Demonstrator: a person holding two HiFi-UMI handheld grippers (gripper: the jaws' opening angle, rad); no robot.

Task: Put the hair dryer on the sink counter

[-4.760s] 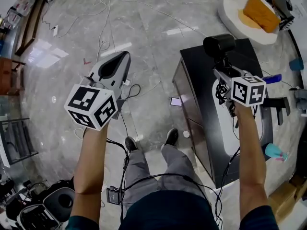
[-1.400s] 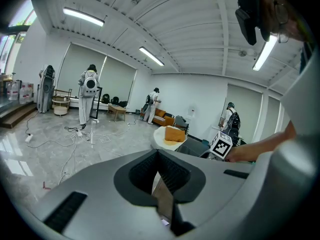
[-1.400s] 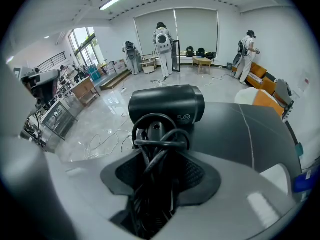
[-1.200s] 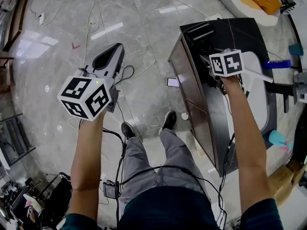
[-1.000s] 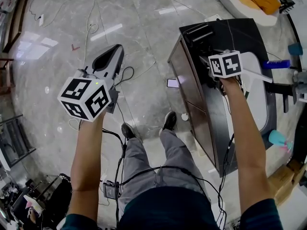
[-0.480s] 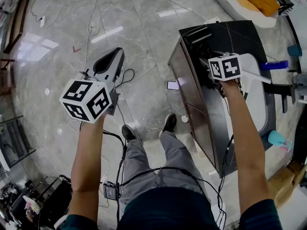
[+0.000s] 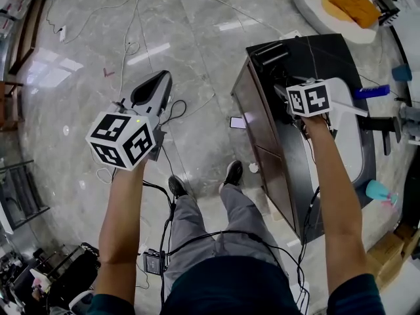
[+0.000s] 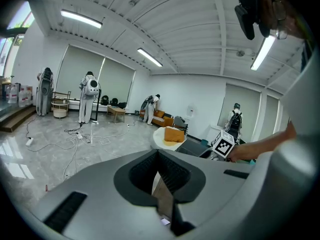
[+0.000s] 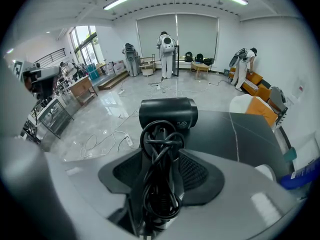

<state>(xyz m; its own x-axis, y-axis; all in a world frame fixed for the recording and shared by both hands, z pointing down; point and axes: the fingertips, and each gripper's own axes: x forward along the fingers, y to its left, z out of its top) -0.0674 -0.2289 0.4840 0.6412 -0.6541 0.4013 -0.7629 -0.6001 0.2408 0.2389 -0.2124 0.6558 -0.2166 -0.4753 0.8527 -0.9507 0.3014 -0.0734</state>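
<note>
The black hair dryer (image 9: 168, 115) lies on the black sink counter (image 9: 227, 129), with its barrel (image 7: 270, 53) near the far end. Its cord is coiled round the handle. My right gripper (image 9: 162, 184) is around that handle. Its jaws stand wide, and the ribbed pads (image 9: 196, 170) show on both sides of the cord, so they are not pressing on it. From the head, the right gripper (image 7: 287, 86) is above the counter beside the white basin (image 7: 351, 143). My left gripper (image 7: 162, 77) hangs over the floor to the left, shut and holding nothing.
A blue brush (image 7: 373, 92), a black faucet (image 7: 384, 126) and a teal cup (image 7: 377, 190) sit by the basin. A white round seat with an orange cushion (image 7: 351, 5) is beyond the counter. Cables (image 7: 141, 18) and a phone (image 7: 237, 122) lie on the marble floor by the person's feet.
Several seconds ago the right gripper held the dryer upright over the counter. Now the dryer lies at the counter's far end. Over the last second the grippers hardly move.
</note>
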